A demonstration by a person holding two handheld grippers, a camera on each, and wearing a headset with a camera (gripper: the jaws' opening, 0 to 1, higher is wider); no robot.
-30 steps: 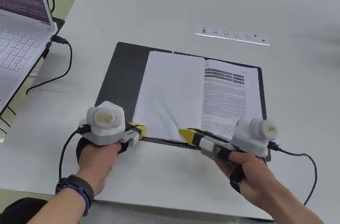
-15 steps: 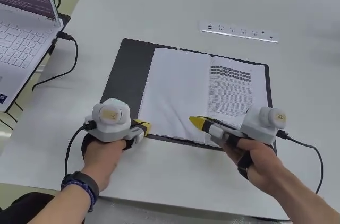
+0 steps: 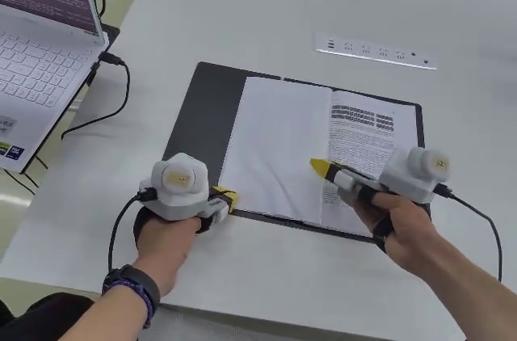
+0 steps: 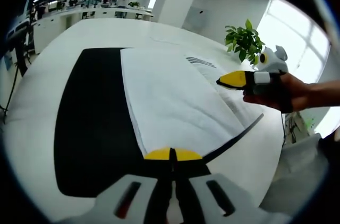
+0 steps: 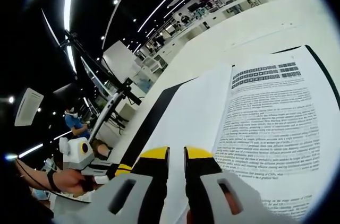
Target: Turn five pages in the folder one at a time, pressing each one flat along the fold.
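black folder [image 3: 202, 115] open, flat

The black rectangular folder [image 3: 198, 115] has a matt cover that gives no shine; whether it is plastic or board cannot be told. Its blank white page [image 3: 279, 147] is thin matt paper. The printed white page [image 3: 367, 143] next to it is the same paper under dense black ink.

Under the folder, the white table [image 3: 242, 2] is smooth with a dull sheen.

At the folder's near edge, the left gripper [image 3: 229, 197] is smooth white moulded plastic with glossier yellow plastic tips. The right gripper [image 3: 317, 166], over the pages, matches it.

Beyond the folder, a long silver socket strip [image 3: 376, 52] looks like brushed metal. Left of the folder are a silver laptop [image 3: 32, 74] with matt keys and a black rubbery cable [image 3: 127, 90].
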